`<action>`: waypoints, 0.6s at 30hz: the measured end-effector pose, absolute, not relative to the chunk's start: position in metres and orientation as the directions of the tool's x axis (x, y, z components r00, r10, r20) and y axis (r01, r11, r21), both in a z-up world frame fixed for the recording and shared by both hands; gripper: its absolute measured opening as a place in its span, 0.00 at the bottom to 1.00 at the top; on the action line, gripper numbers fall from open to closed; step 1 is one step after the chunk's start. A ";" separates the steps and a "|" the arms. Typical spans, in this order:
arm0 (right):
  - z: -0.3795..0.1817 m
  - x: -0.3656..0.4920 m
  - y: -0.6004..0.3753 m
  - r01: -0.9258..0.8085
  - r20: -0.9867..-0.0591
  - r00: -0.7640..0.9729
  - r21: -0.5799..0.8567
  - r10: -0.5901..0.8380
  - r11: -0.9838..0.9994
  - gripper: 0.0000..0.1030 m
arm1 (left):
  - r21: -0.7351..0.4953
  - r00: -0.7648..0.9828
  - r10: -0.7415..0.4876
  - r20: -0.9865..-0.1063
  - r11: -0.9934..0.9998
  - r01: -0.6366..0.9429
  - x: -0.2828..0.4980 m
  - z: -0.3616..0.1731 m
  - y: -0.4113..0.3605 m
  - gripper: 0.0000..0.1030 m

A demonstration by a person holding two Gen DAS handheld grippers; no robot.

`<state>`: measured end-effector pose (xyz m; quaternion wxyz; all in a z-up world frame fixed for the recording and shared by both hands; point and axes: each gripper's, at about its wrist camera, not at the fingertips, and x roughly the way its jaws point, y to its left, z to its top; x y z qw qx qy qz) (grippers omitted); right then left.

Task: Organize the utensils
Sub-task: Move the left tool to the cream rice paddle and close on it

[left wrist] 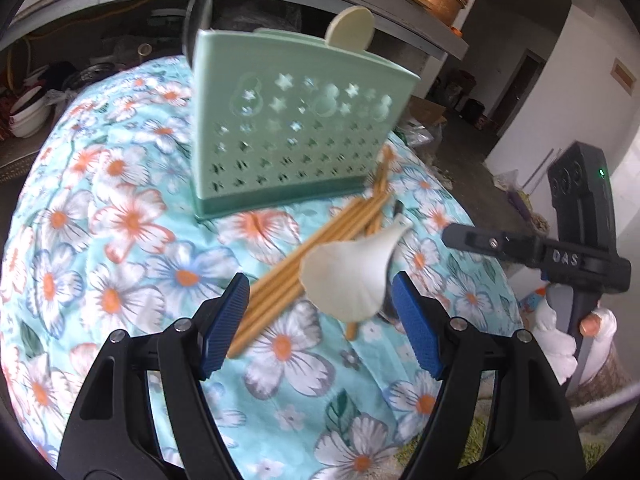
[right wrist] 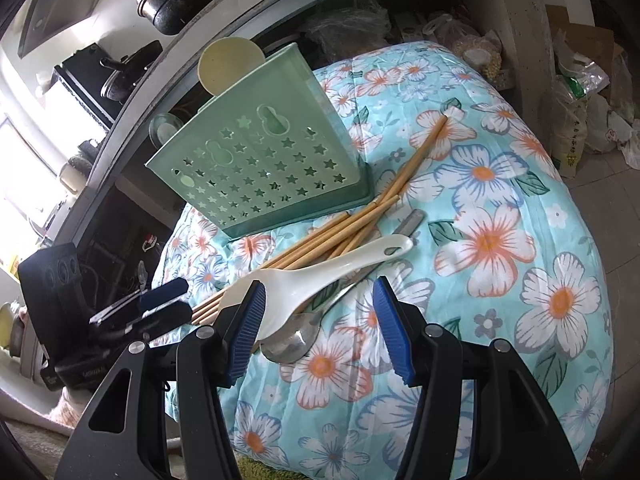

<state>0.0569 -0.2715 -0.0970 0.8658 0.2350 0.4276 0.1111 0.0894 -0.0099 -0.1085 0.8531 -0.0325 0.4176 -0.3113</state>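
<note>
From the left wrist, we see our left tool [left wrist: 318, 312] spread, its blue pads clear of the white rice paddle [left wrist: 352, 276] lying between them on the floral cloth [left wrist: 120, 240]. The bamboo chopsticks [left wrist: 316, 248] run under the paddle toward one o'clock, ending beside the green utensil holder [left wrist: 296, 128] at twelve. A cream spoon [left wrist: 350, 26] stands in the holder. Our right tool [left wrist: 520, 248] hangs at three o'clock.

From the right wrist, our right tool [right wrist: 318, 320] is spread and pinching nothing. The paddle [right wrist: 320, 276] overlaps a steel spoon [right wrist: 294, 338] just inside the left pad. The holder [right wrist: 264, 160] leans at eleven o'clock; our left tool [right wrist: 160, 304] sits at nine.
</note>
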 end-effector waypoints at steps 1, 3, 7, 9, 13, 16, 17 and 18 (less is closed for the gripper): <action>-0.098 0.057 -0.272 0.010 -0.689 0.608 0.502 0.393 0.865 0.53 | -0.326 0.441 -0.570 -0.694 0.794 0.514 0.086 -0.111 -0.012 0.62; -0.098 0.058 -0.272 0.011 -0.691 0.607 0.502 0.393 0.865 0.53 | -0.339 0.415 -0.581 -0.700 0.782 0.524 0.084 -0.116 -0.015 0.58; -0.101 0.059 -0.271 0.011 -0.695 0.601 0.501 0.395 0.866 0.53 | -0.382 0.370 -0.601 -0.708 0.768 0.514 0.084 -0.126 -0.015 0.47; -0.102 0.060 -0.270 0.012 -0.697 0.598 0.502 0.396 0.865 0.53 | -0.413 0.351 -0.612 -0.709 0.763 0.498 0.089 -0.131 -0.013 0.45; -0.103 0.062 -0.270 0.014 -0.699 0.594 0.503 0.397 0.864 0.53 | -0.480 0.294 -0.639 -0.710 0.746 0.462 0.100 -0.145 -0.012 0.45; -0.104 0.062 -0.270 0.016 -0.701 0.593 0.502 0.396 0.865 0.53 | -0.508 0.281 -0.653 -0.703 0.738 0.445 0.104 -0.152 -0.011 0.44; -0.105 0.062 -0.270 0.017 -0.702 0.592 0.503 0.396 0.864 0.53 | -0.515 0.280 -0.658 -0.699 0.735 0.442 0.106 -0.152 -0.011 0.43; -0.105 0.063 -0.270 0.019 -0.702 0.592 0.503 0.396 0.864 0.53 | -0.524 0.278 -0.665 -0.693 0.730 0.439 0.107 -0.153 -0.011 0.42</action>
